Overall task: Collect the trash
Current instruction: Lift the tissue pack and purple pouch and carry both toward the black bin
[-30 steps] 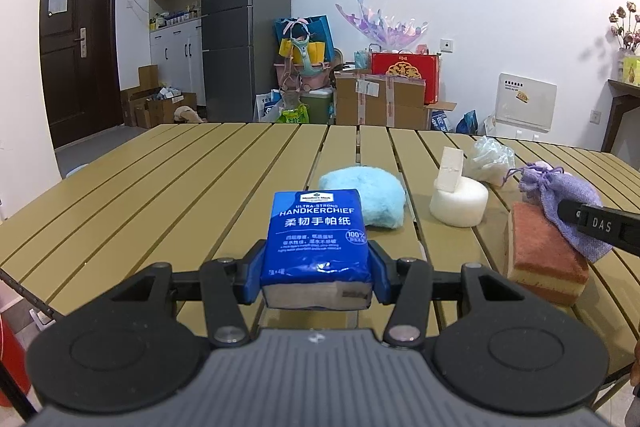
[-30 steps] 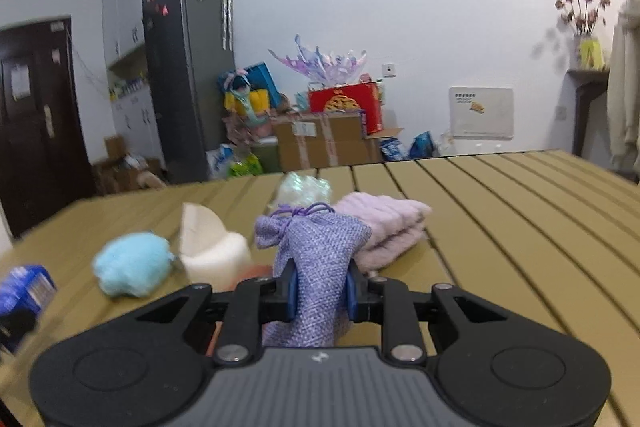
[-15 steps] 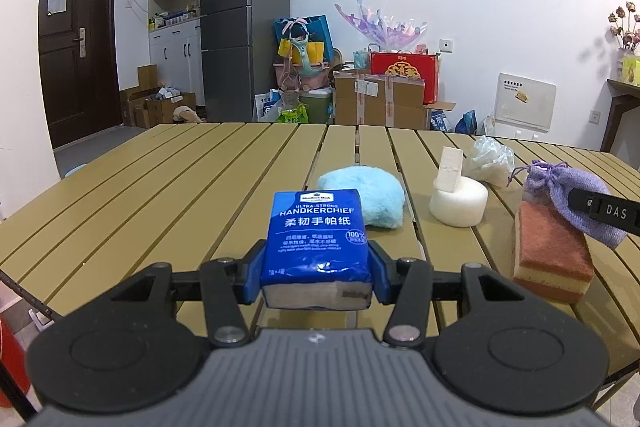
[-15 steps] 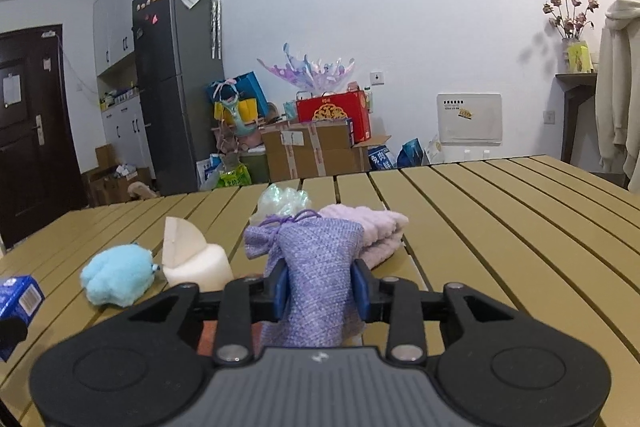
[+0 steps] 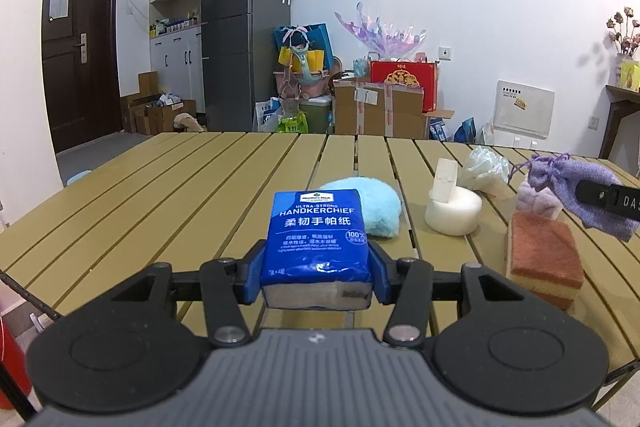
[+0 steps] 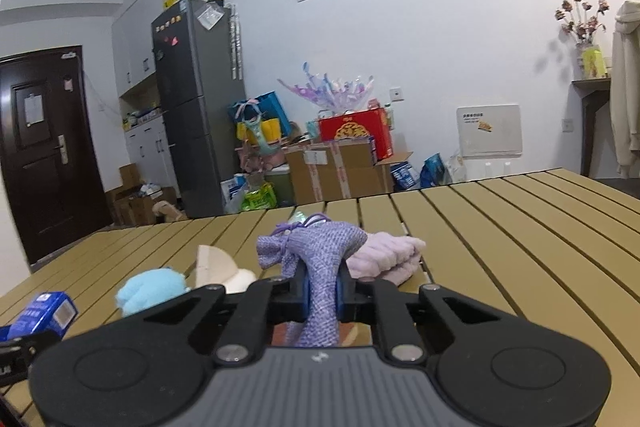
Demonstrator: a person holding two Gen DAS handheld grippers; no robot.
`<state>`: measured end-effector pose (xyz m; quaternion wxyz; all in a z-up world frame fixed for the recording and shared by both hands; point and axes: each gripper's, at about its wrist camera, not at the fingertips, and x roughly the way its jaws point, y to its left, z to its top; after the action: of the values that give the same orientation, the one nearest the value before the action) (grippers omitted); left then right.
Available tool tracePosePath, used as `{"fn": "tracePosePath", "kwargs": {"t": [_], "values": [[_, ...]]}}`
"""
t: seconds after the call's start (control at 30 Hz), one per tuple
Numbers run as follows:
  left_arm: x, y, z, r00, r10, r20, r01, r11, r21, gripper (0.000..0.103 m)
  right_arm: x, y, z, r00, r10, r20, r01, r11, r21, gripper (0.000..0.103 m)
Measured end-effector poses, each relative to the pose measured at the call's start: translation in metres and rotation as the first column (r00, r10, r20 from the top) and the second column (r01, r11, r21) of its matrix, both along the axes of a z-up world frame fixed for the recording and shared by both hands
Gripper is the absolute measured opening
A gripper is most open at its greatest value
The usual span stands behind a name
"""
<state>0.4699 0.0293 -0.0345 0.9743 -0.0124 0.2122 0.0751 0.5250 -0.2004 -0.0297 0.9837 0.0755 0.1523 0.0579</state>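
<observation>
My left gripper (image 5: 316, 277) is shut on a blue handkerchief tissue pack (image 5: 316, 239), held above the near edge of the slatted table (image 5: 180, 195). At the left edge of the right wrist view the same pack (image 6: 44, 311) shows. A purple drawstring pouch (image 6: 320, 267) is squeezed tight in my right gripper (image 6: 322, 293), lifted off the table. From the left wrist view the pouch (image 5: 592, 183) hangs at the far right, with the right gripper's black finger (image 5: 608, 197) across it.
On the table lie a light blue fluffy cloth (image 5: 368, 205), a white foam round with a card (image 5: 452, 211), a crumpled plastic bag (image 5: 484, 167), an orange-topped sponge (image 5: 544, 259) and a folded pink towel (image 6: 388, 259). Boxes and a fridge stand behind the table.
My right gripper has squeezed tighter on the purple pouch and raised it off the sponge, tilting upward. The left gripper and the tissue pack have stayed still.
</observation>
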Motion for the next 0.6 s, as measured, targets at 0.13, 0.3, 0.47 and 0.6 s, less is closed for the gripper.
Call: {"fn": "tracePosePath", "kwargs": {"t": [0.13, 0.3, 0.47, 0.6], "values": [[-0.013, -0.003, 0.009, 1.000, -0.005, 0.023, 0.005, 1.000, 0.008, 0.051, -0.014, 0.001, 0.008, 1.000, 0.019, -0.010, -0.019, 1.000, -0.012, 0.011], [-0.035, -0.007, 0.022, 0.999, -0.019, 0.040, 0.019, 1.000, -0.003, 0.051, -0.039, -0.002, 0.021, 0.998, 0.053, -0.016, -0.053, 0.999, -0.007, 0.011], [-0.062, -0.011, 0.032, 0.999, -0.028, 0.038, 0.028, 1.000, -0.013, 0.051, -0.072, 0.001, 0.037, 0.997, 0.074, -0.011, -0.074, 0.996, -0.040, 0.011], [-0.085, -0.011, 0.039, 0.999, -0.033, 0.024, 0.034, 0.999, -0.034, 0.051, -0.104, 0.001, 0.045, 0.996, 0.090, -0.014, -0.091, 0.994, -0.065, 0.011]]}}
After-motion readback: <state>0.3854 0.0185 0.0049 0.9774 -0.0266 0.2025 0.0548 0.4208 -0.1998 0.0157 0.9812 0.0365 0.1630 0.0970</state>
